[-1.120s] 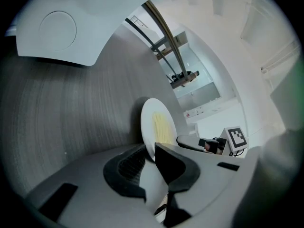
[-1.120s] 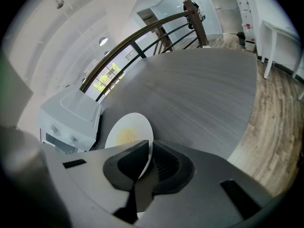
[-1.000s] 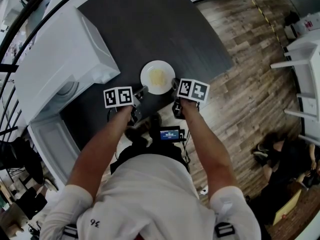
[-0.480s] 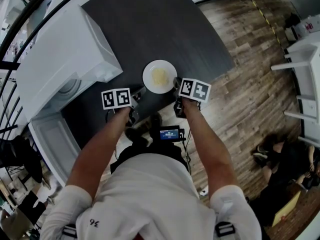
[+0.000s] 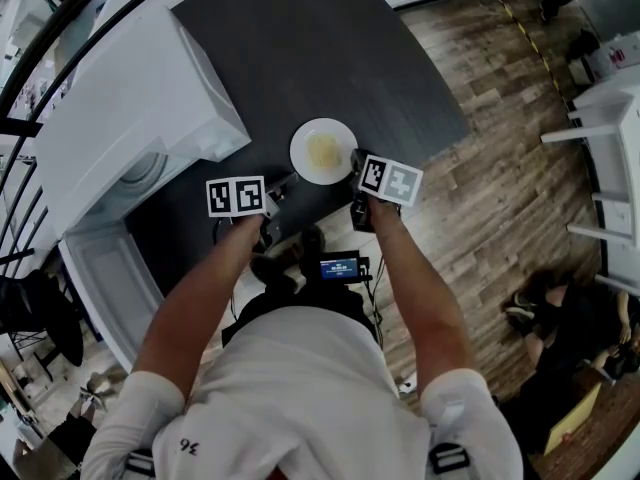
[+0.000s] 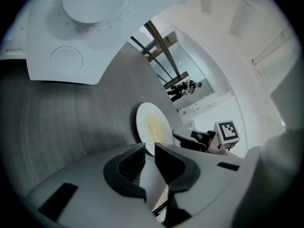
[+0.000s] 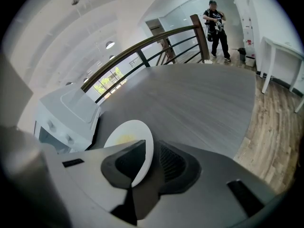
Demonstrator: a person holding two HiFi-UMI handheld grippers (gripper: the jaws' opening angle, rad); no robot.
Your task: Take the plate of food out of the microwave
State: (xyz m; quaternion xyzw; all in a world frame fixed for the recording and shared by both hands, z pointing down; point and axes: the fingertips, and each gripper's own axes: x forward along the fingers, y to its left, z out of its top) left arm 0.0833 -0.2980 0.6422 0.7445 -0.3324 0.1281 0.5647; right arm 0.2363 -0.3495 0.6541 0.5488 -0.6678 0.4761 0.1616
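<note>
A white plate (image 5: 323,151) with yellow food sits low over the dark table (image 5: 300,48), near its front edge. My left gripper (image 5: 286,181) is at the plate's left rim. In the left gripper view the plate (image 6: 153,127) reaches into the narrow gap at the tips of that gripper (image 6: 149,148). My right gripper (image 5: 352,164) is at the plate's right rim. In the right gripper view the plate (image 7: 128,139) has its rim between the pads of that gripper (image 7: 152,151). The white microwave (image 5: 130,118) stands to the left, its door hanging open.
The microwave (image 7: 66,113) fills the table's left side, close to the plate. Wooden floor lies right of the table, with white furniture (image 5: 600,138) and a seated person (image 5: 570,313). Another person (image 7: 216,23) stands far behind the table by a railing.
The plate and both grippers sit a little further right in the head view, as does the microwave. Both grippers keep their places at the plate's rims.
</note>
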